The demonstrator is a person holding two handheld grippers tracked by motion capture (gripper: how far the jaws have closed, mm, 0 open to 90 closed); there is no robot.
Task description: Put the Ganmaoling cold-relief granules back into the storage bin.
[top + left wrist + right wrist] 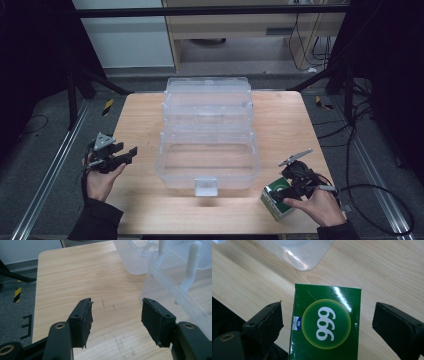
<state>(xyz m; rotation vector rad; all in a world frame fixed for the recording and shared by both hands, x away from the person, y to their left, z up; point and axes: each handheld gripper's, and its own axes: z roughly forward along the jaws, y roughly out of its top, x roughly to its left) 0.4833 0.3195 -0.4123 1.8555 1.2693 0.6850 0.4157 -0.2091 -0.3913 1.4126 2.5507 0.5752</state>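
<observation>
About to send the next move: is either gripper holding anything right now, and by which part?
Nothing is held. The right gripper has its jaws open on either side of the green box, with gaps on both sides. The left gripper is open over bare table.

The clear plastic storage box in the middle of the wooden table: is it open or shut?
Open. The clear plastic storage box has its tiers stepped back toward the far edge, and its front compartment lies uncovered and looks empty.

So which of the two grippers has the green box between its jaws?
The right gripper: its open jaws straddle the green box without touching it. The left gripper has only bare table between its jaws.
</observation>
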